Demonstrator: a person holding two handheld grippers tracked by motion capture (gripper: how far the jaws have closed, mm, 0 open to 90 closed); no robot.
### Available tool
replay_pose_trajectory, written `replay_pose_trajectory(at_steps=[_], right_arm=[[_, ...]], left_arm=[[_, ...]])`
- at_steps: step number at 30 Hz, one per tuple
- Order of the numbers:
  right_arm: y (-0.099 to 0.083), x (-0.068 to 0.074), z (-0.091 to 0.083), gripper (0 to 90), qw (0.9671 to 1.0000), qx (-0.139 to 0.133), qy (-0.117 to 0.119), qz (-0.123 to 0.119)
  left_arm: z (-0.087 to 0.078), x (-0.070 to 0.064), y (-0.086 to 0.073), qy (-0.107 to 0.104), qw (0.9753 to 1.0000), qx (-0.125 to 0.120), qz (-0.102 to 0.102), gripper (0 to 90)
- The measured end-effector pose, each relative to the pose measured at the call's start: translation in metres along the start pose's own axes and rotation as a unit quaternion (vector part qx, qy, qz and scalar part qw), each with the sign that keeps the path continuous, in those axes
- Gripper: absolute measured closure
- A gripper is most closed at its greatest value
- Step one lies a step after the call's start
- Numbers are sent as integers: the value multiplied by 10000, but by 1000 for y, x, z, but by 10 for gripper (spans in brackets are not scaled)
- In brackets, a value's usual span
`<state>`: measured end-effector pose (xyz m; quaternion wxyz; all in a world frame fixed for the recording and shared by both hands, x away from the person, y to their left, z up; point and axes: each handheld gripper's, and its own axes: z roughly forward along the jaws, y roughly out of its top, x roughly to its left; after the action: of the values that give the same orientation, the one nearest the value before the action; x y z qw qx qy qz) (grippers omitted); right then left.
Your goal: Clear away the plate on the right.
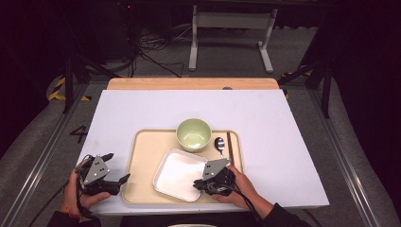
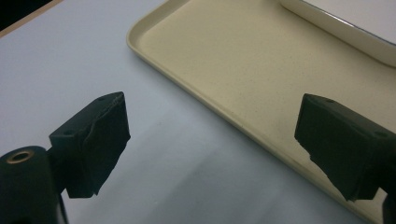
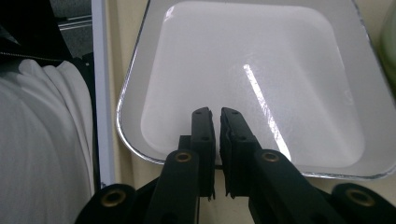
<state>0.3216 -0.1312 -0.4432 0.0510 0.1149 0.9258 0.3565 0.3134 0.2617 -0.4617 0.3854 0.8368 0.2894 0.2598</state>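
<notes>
A beige tray (image 1: 142,161) lies on the white table and carries a white square plate (image 1: 177,172), a green bowl (image 1: 193,134), a spoon (image 1: 219,143) and dark chopsticks (image 1: 230,144). My left gripper (image 1: 119,166) rests just left of the tray, open, with nothing between its jaws. In the left gripper view that gripper (image 2: 212,112) frames the tray's (image 2: 224,56) rim, and the plate (image 2: 345,28) lies beyond. My right gripper (image 1: 196,185) is shut over the plate's near right corner. In the right gripper view its tips (image 3: 215,112) lie above the plate's (image 3: 252,70) inside, holding nothing.
The white table top (image 1: 142,109) stretches bare around the tray, with a wooden strip (image 1: 189,83) along its far edge. The bowl's green side (image 3: 388,42) edges into the right gripper view. A person's white garment (image 3: 42,140) lies just past the table's near edge.
</notes>
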Motion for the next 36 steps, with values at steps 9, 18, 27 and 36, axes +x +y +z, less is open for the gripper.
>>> replay_pose_trajectory(at_steps=[9, 18, 27, 36], right_arm=[[-7, 2, -8, 794, 9998, 138, -101, -59], [-18, -2, -22, 738, 9995, 140, -277, 35], [-27, -5, -38, 698, 9988, 1, -424, 255], [-28, -8, -49, 649, 9975, -124, -637, 290]], left_arm=[[0, 0, 0, 7, 10000, -10, 24, 111], [0, -1, 0, 5, 10000, 1, 10, 111], [-1, 0, 0, 0, 10000, -25, 0, 112], [1, -1, 2, 10, 10000, -4, 35, 112]])
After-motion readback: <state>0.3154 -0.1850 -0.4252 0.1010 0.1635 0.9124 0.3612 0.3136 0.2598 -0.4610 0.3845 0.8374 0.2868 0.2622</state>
